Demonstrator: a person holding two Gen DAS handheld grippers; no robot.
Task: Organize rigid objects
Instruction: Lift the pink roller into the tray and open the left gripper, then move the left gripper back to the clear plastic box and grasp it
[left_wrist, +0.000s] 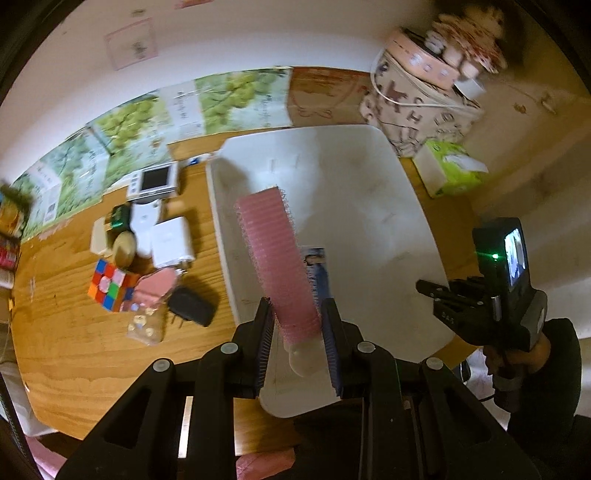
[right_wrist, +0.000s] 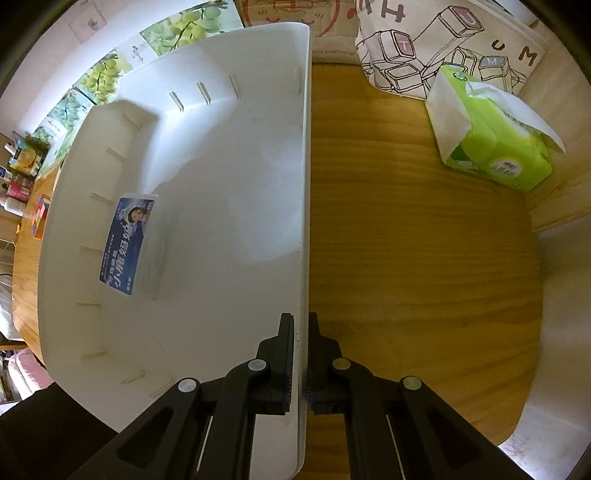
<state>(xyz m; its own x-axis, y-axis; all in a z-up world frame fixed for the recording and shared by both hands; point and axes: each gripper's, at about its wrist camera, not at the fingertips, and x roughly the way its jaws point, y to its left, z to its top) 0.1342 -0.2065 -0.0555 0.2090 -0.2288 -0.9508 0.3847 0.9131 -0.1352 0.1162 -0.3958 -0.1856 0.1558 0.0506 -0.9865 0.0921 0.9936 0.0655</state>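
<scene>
Between your left jaws you see a pink ribbed hair roller (left_wrist: 280, 258) with a pale cream tip. Beyond it lies a plain white bin (left_wrist: 369, 206); inside, a blue card (right_wrist: 127, 245) printed with white characters. Left of those jaws sits a multicoloured puzzle cube (left_wrist: 110, 290). Right of your right jaws, a lime-green tissue pack (right_wrist: 491, 144) rests on honey-brown wood-grain table (right_wrist: 417, 258).

Smooth matt white plastic bin (right_wrist: 207, 155); bristly pink plastic hair roller (left_wrist: 280, 258); grained wooden table (right_wrist: 417, 258); glossy green tissue pack (right_wrist: 495, 147).
</scene>
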